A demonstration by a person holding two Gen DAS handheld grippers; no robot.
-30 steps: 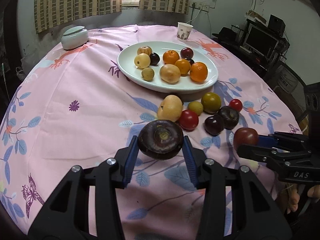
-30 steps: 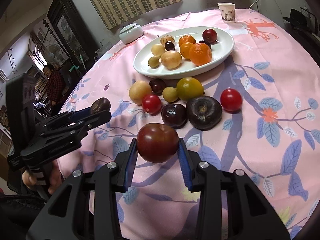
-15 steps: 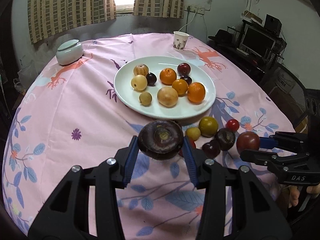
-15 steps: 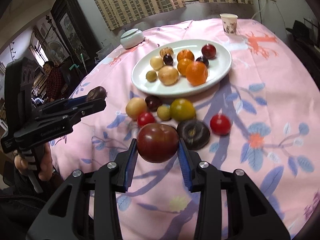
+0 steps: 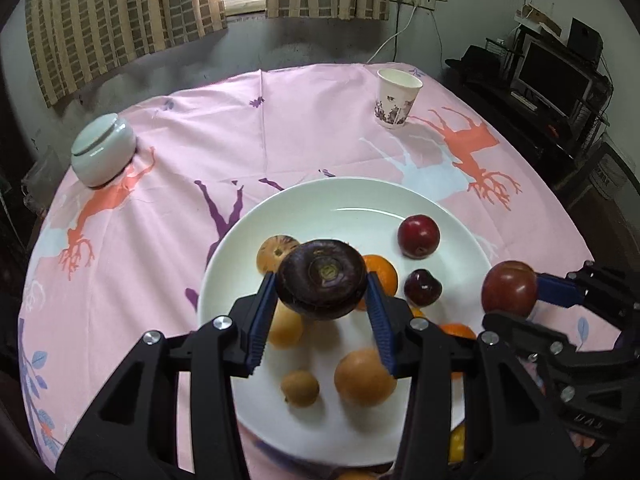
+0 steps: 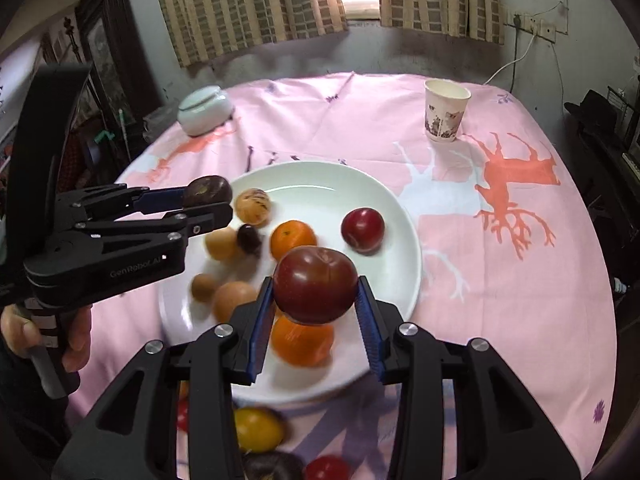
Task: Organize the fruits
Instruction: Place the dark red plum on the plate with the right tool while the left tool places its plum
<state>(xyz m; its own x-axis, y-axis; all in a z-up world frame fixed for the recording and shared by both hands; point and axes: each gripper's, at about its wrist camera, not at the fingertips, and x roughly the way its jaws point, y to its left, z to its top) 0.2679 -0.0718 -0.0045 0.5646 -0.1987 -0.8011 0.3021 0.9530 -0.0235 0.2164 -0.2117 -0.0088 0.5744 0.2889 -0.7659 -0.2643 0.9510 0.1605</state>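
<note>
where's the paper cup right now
The paper cup stands upright on the pink tablecloth at the table's far right, beyond the white plate.

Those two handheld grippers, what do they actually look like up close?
Both the left gripper and right gripper are angular matte-black plastic with silver screws and ribbed blue fingertip pads. Pale lettering marks the bodies. A bare hand grips a ribbed handle.

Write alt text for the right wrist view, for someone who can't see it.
The right gripper holds a dark red tomato above a white plate of fruit on a pink tablecloth. At left, the left gripper holds a dark purple fruit over the plate's edge.
</note>
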